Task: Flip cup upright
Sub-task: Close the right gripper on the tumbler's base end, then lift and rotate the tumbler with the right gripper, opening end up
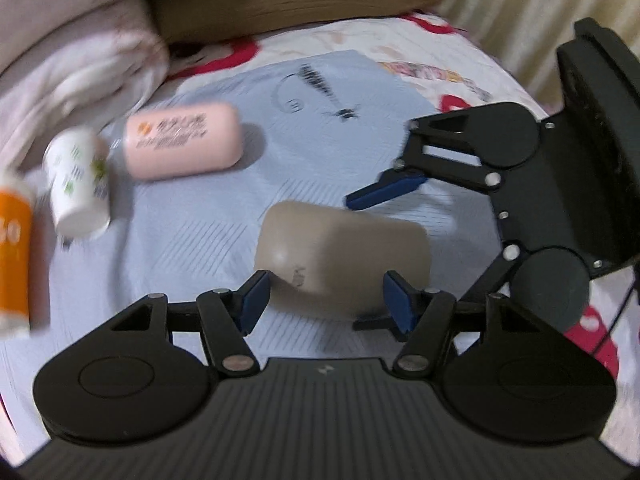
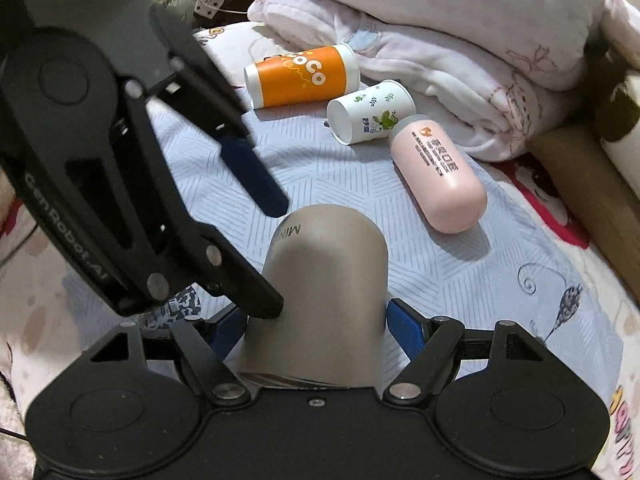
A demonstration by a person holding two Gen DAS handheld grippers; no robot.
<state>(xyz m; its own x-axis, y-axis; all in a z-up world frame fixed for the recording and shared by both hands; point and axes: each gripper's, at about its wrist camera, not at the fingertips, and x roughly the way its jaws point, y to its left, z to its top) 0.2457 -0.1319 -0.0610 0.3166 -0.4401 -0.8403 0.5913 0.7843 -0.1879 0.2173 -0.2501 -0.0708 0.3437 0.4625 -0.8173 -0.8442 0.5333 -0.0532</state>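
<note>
Four cups lie on their sides on the bed (image 2: 500, 280): an orange cup (image 2: 300, 76), a white cup (image 2: 370, 112) with leaf prints, a pink cup (image 2: 438, 180) and a grey cup (image 2: 328, 300). None of them stands upright, so the flip itself is not yet done.

Work seems to be on the grey cup (image 1: 344, 252). It rests on the pale blue cloth, nearest both tools and well apart from the other three. In the right wrist view its rounded closed end points away from the camera and its open rim faces the tool. The right tongs (image 2: 316, 332) straddle it, a blue finger on each side close against its wall; they look clenched on the cup, though actual contact on the left side is hidden by the other tool. The left tongs (image 1: 326, 300) are released, spread wide with the cup just beyond their fingertips and not between them, as the blurred left wrist view shows.

My judgement: the grasp is about made, and what remains is lifting, turning the rim upward and setting the cup down. The soft bedding could let it topple.
</note>
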